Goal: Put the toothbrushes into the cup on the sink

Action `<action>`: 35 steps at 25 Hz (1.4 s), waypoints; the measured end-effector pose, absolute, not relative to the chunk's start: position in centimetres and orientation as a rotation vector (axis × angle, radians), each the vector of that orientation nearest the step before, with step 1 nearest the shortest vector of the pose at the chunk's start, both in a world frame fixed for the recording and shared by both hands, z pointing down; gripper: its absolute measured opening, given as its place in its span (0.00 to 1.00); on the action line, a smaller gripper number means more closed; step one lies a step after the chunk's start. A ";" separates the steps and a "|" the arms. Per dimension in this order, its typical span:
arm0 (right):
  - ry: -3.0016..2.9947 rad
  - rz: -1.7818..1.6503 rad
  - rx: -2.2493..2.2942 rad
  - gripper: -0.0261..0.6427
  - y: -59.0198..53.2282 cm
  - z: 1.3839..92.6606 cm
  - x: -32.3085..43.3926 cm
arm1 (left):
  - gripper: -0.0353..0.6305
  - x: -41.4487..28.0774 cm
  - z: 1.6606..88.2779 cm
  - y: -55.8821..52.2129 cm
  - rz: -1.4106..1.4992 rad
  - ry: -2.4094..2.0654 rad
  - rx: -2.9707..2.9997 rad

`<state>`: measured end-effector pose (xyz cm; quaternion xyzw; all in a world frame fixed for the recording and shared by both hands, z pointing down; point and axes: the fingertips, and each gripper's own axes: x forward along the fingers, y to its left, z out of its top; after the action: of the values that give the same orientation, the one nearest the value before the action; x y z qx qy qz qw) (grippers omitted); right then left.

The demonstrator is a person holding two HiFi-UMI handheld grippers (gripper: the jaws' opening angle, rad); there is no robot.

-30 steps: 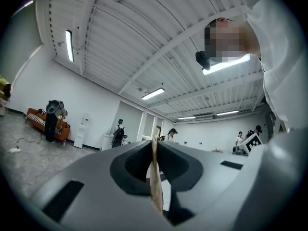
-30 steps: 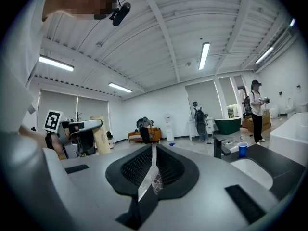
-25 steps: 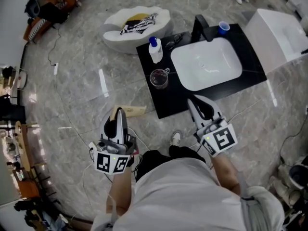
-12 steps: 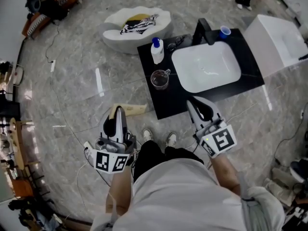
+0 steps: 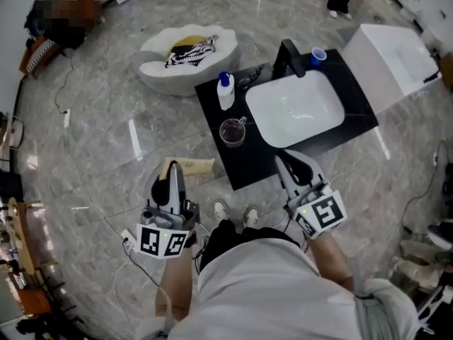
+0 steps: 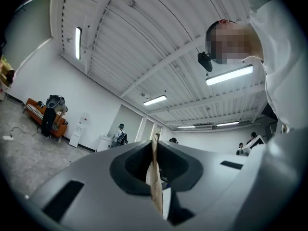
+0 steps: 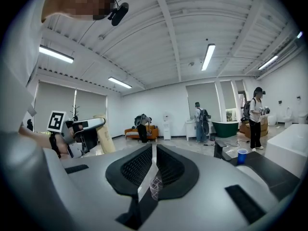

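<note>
A clear glass cup [image 5: 232, 131] with a handle stands on the black sink counter [image 5: 244, 163], left of the white basin [image 5: 294, 108]. Thin dark items [image 5: 255, 73] lie by the black faucet [image 5: 289, 57]; I cannot tell if they are toothbrushes. My left gripper [image 5: 173, 167] is held over the floor left of the counter. It is shut on a flat tan cardboard pack [image 5: 191, 166], seen edge-on [image 6: 155, 177] between the jaws. My right gripper [image 5: 282, 156] hovers at the counter's front edge, shut, with nothing seen between its jaws [image 7: 154, 148].
A white bottle with a blue cap [image 5: 225, 91] stands behind the glass cup. A blue cup [image 5: 317, 54] sits at the counter's back right. A white tub with striped cloth [image 5: 187, 55] lies behind the counter, a white box [image 5: 389, 55] to its right. People stand far off.
The counter has drifted up and left in the head view, and shoes now show below it. Both grippers keep the same pose and hold.
</note>
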<state>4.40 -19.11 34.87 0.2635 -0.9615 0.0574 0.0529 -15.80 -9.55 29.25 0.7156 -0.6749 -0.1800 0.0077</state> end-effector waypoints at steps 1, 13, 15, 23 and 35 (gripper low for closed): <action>-2.922 0.177 0.802 0.12 -18.9 34.8 4.2 | 0.10 -16.1 29.2 -9.5 -0.565 -2.107 2.238; -2.857 0.182 0.840 0.12 -17.3 35.7 3.7 | 0.10 -18.3 29.6 -12.2 -0.578 -2.043 2.302; -2.842 0.195 0.857 0.11 -17.3 36.1 4.0 | 0.10 -18.5 30.0 -12.8 -0.581 -2.026 2.306; -2.803 0.211 0.905 0.12 -17.5 36.7 4.6 | 0.10 -19.0 31.5 -15.5 -0.593 -1.974 2.300; -2.766 0.233 0.939 0.12 -17.6 37.8 5.2 | 0.10 -19.8 33.7 -19.1 -0.575 -1.944 2.294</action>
<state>5.21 -17.61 37.82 0.3187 -0.9387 0.0789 0.1052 -19.75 -19.14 33.67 0.7488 -0.6345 -0.1876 0.0399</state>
